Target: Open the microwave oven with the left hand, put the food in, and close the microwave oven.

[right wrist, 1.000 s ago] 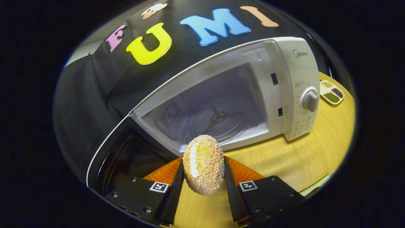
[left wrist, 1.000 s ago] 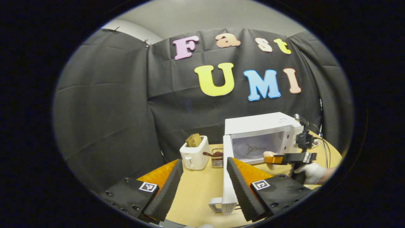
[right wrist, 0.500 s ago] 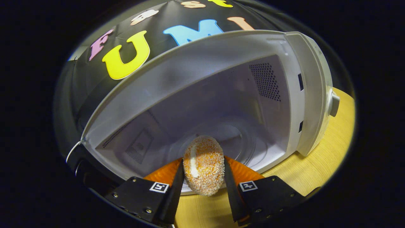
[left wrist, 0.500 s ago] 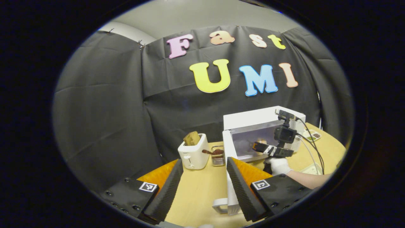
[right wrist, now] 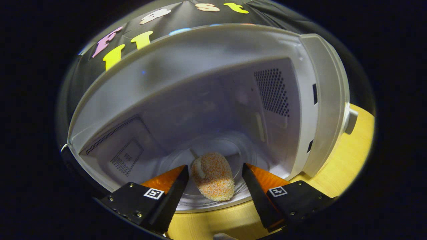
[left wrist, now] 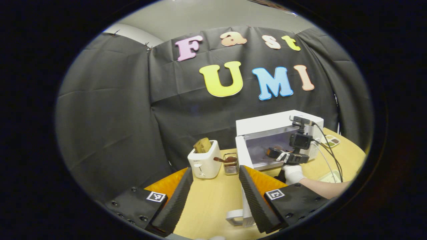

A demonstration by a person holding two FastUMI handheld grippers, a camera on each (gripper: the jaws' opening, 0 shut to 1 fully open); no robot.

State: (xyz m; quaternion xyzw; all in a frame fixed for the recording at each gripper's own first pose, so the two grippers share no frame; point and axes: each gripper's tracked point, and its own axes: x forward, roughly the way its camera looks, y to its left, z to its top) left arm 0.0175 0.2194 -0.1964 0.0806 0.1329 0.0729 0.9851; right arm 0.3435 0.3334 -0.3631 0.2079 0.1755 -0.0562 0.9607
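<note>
Black cloth backs a wooden counter [left wrist: 206, 200] carrying the microwave oven [left wrist: 267, 125], its door [left wrist: 241, 156] swung open. Inside the cavity, the food [right wrist: 212, 176], a crumb-coated roll, rests on the glass turntable [right wrist: 233, 150] near the front edge. The right tool [right wrist: 215, 181] stands spread either side of it, fingers apart from the crust. The left tool [left wrist: 213, 196] is spread, empty, near the door's handle [left wrist: 235, 216]. Recommended: draw the right tool straight back without brushing the food, then close the door.
</note>
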